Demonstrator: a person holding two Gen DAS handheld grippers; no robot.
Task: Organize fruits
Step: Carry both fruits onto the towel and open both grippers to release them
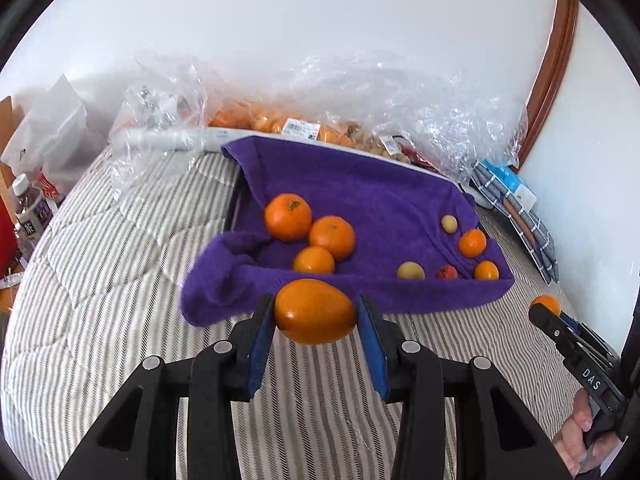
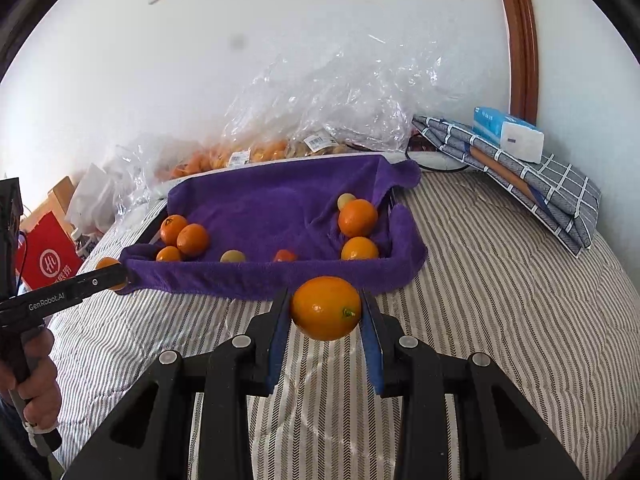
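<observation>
My left gripper [image 1: 316, 312] is clamped on an orange [image 1: 315, 311], and my right gripper [image 2: 325, 308] on a second orange [image 2: 326, 307], both just before the near edge of the purple towel [image 2: 276, 208] on the striped bed [image 2: 500, 280]. I read "GenRobot.AI" on the left one, "DAS" on the right.

Left wrist view: looks forward along the left gripper [image 1: 316, 316], low and close over the striped bedding [image 1: 100, 280], toward the purple towel [image 1: 360, 196] at frame centre. Right wrist view: same forward, low stance behind the right gripper [image 2: 325, 307], the towel [image 2: 272, 204] centre-left. Both views share towel, bedding, plastic bags [image 1: 400, 92] and white wall [image 2: 280, 20]; each shows the other gripper at its edge.
</observation>
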